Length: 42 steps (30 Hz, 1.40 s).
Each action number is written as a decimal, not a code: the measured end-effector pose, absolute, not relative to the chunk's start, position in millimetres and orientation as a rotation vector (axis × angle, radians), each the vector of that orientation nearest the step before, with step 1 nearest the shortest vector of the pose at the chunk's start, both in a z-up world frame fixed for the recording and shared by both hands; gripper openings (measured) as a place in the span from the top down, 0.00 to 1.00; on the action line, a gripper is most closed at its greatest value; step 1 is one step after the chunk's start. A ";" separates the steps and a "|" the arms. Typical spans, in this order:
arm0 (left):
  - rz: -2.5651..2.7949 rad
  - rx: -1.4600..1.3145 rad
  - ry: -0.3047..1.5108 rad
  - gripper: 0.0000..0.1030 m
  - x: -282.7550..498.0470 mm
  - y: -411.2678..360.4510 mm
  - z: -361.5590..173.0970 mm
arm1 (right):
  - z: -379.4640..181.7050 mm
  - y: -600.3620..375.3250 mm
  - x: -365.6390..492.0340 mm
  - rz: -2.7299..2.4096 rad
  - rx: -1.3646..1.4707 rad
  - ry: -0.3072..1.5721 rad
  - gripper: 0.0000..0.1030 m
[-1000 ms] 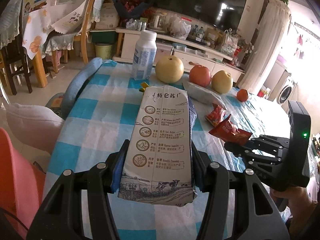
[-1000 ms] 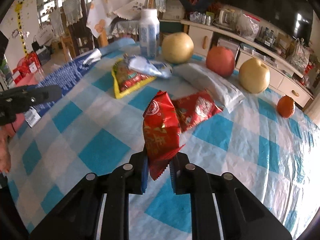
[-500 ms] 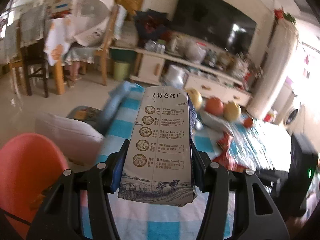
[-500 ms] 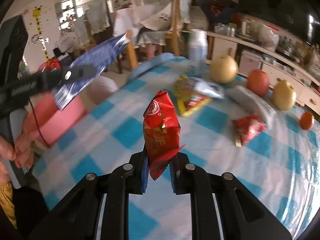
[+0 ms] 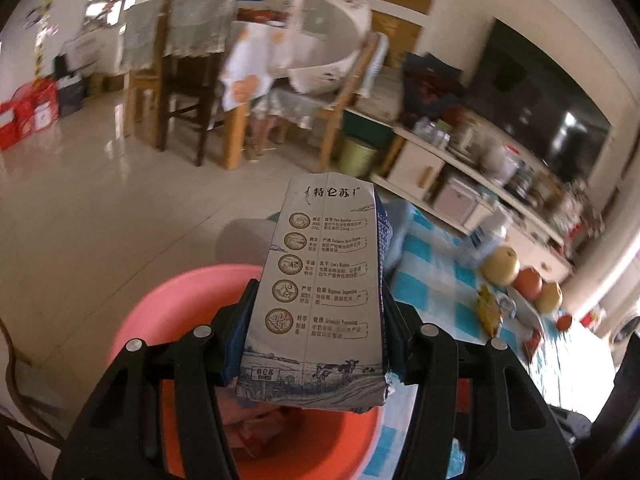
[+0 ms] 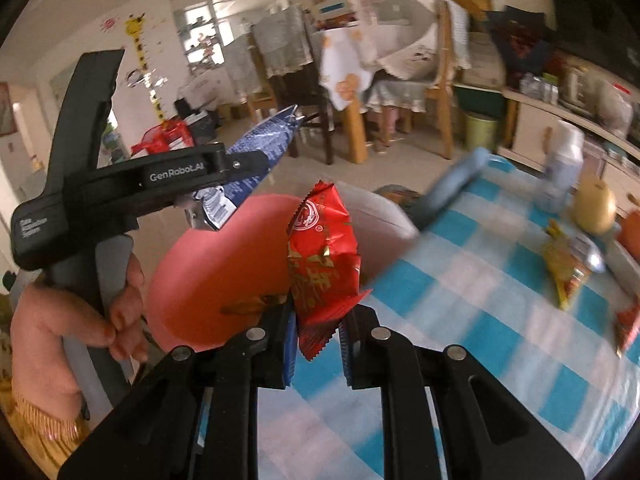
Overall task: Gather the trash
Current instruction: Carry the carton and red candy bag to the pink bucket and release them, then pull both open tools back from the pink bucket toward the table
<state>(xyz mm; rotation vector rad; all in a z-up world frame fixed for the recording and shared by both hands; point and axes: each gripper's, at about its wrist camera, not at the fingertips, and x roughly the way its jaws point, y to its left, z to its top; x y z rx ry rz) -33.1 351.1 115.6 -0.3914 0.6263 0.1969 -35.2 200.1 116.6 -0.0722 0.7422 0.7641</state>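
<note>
I see a grey-white milk carton (image 5: 320,296) with dark blue sides and round brown emblems, over a pink basin (image 5: 168,320). My other view shows a red snack wrapper (image 6: 322,256) with gold print, a blue-and-white checked tablecloth (image 6: 472,320) and a yellow packet (image 6: 564,268).

Counter (image 6: 460,280) covered in blue-and-white checked cloth. On it: a white bottle (image 6: 564,160) at the far edge, a yellow pear (image 6: 594,208) beside it, two more round fruits (image 5: 538,290) further along, a yellow snack wrapper (image 6: 564,272), a red wrapper (image 6: 628,326) near the right edge. Pale tiled floor (image 5: 100,208) beyond.
</note>
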 end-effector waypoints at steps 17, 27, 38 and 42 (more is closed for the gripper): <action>0.298 -0.324 0.547 0.07 -40.4 353.1 132.0 | 100.3 198.8 -47.3 0.564 -0.205 0.700 0.12; 0.283 -0.319 0.429 0.06 -50.9 334.4 153.0 | 88.5 157.2 -69.7 0.488 -0.295 0.673 0.12; 0.255 -0.217 0.420 0.06 -46.9 296.8 162.9 | 82.5 112.5 -73.5 0.465 -0.226 0.685 0.08; 0.231 -0.167 0.444 0.06 -41.5 278.4 162.3 | 81.9 96.3 -69.8 0.463 -0.170 0.701 0.08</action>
